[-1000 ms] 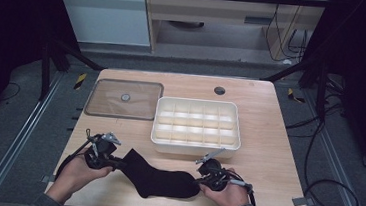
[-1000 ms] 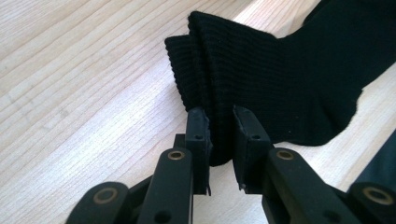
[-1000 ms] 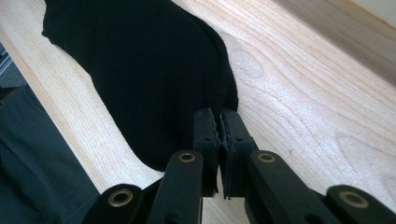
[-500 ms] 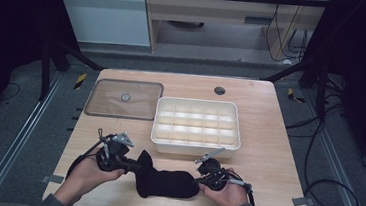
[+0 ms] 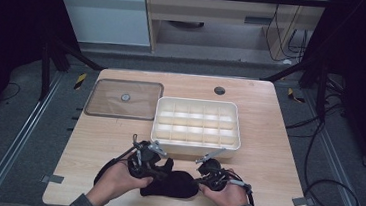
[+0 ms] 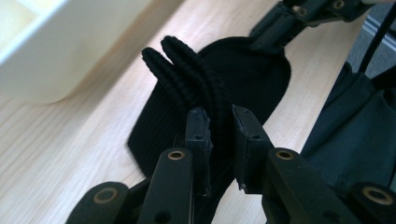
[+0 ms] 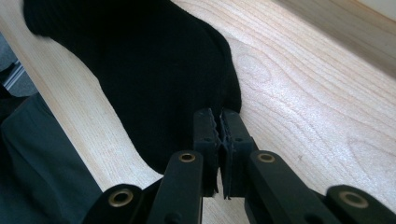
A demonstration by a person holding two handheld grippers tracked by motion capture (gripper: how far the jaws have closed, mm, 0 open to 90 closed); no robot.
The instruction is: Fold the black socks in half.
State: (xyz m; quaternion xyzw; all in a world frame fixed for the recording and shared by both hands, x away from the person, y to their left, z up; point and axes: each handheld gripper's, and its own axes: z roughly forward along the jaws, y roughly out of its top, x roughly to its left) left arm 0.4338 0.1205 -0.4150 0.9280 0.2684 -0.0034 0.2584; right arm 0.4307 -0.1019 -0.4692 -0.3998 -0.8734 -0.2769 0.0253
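Sock (image 5: 171, 182), black, ribbed cuff, one piece, folded near front table (image 5: 266, 155) edge. Pinched at cuff by left gripper (image 6: 219, 135), at opposite end by right gripper (image 7: 219, 128). One white tray (image 5: 195, 144), one lid (image 5: 123, 99).

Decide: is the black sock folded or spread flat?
Folded. The left gripper pinches the ribbed cuff of the sock, carried over its body.

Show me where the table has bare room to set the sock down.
Bare wood lies right of the white divided tray, toward the table edge, and left of it below the clear lid. The front edge is crowded: left gripper, right gripper and black sock.
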